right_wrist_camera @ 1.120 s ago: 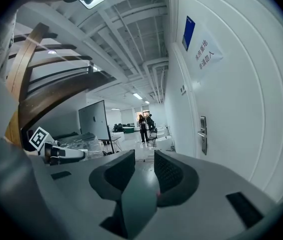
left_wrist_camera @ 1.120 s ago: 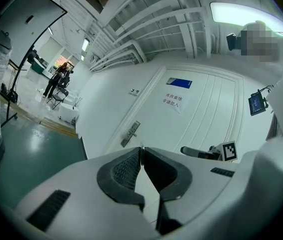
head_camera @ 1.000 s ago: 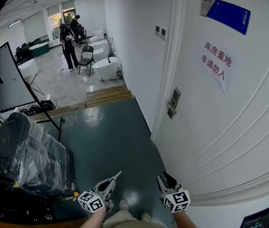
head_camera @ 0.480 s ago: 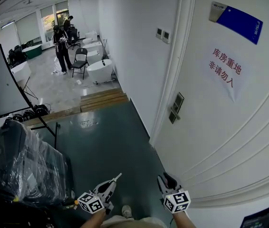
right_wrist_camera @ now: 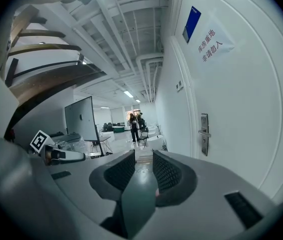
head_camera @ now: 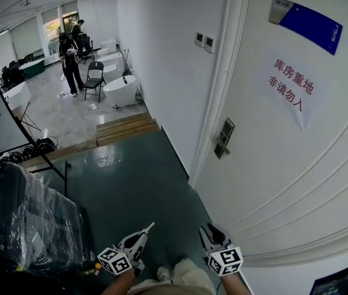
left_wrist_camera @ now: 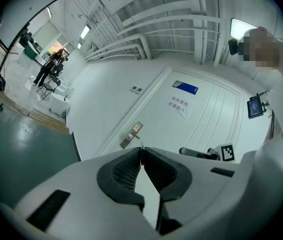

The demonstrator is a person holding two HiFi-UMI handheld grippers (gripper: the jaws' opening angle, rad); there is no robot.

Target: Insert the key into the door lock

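Two grippers sit low in the head view. The left gripper has its jaws closed on one thin key, tip poking out. The right gripper has its jaws apart, nothing between. One lock plate is on the one white door, well apart from the key. Two people and one chair are far back.

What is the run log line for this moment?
left hand-held gripper: shut on thin metal key | right hand-held gripper: open, empty | silver door lock plate: not reached
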